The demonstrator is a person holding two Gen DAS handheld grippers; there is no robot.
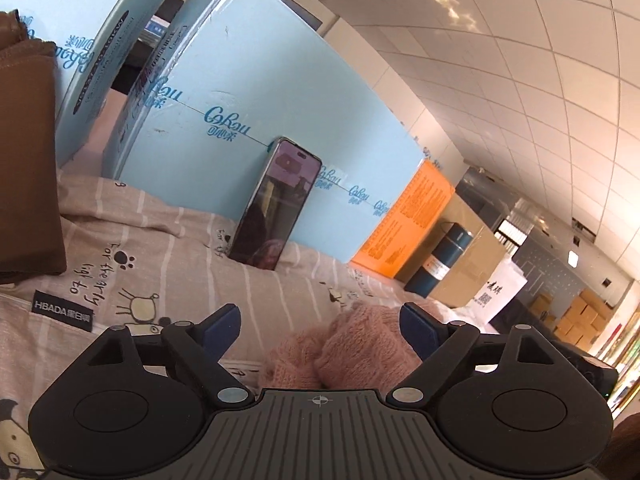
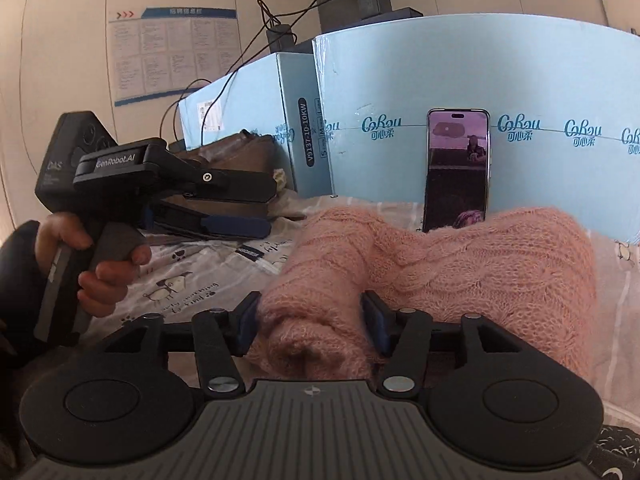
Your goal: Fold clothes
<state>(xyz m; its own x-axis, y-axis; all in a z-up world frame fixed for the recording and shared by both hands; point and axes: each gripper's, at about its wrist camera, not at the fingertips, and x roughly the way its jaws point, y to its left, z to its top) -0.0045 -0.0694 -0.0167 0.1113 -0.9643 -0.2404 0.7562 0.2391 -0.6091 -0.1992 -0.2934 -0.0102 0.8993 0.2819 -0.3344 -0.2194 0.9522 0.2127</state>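
A pink knitted sweater lies bunched on the patterned bedsheet. My right gripper is shut on a thick rolled fold of it, blue pads pressed against both sides. In the left wrist view the sweater shows as a lump low between the fingers of my left gripper, which stands open and does not touch it. The right wrist view shows the left gripper from the side, held in a hand left of the sweater, jaws apart.
A folded brown garment lies at the left, by light blue cartons. A phone leans upright on the carton behind the sweater. Further right are an orange panel, a dark blue flask and brown boxes. Cables hang over the cartons.
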